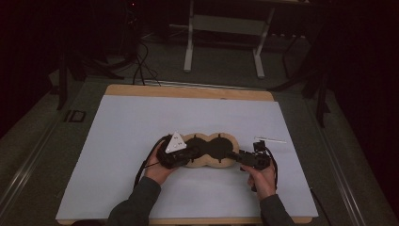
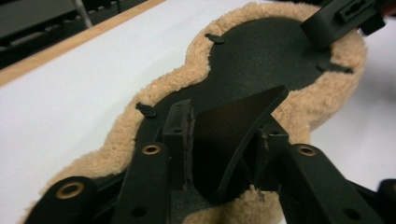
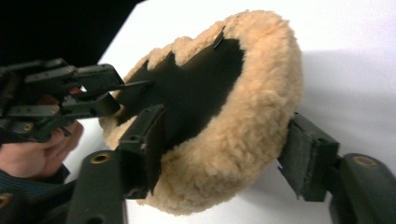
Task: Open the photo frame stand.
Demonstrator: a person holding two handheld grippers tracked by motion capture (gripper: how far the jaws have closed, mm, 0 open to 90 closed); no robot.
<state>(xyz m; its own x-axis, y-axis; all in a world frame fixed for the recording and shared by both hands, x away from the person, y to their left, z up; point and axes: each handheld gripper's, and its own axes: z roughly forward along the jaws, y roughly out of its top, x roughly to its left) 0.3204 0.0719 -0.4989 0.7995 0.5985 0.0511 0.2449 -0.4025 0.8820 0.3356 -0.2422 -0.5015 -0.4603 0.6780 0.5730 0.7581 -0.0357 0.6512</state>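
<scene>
Sheepskin pad (image 1: 209,150), tan fleece with a black backing, lies on the white sheet over the desk (image 1: 188,91), just ahead of the person's hands. It looks light, soft and floppy, so it should sag unless held at both ends. In the left gripper view, the left gripper (image 2: 224,140) has a curled black flap (image 2: 233,135) of the backing between its half-spread jaws; whether the pads press it I cannot tell. The right gripper (image 3: 224,144) straddles the raised fleecy end, jaws wide; the far jaw stands clear. The fleece edge offers better purchase than the smooth backing. Farther right, a thin pale object (image 1: 270,139) is too small to identify. The pad's underside is hidden.
</scene>
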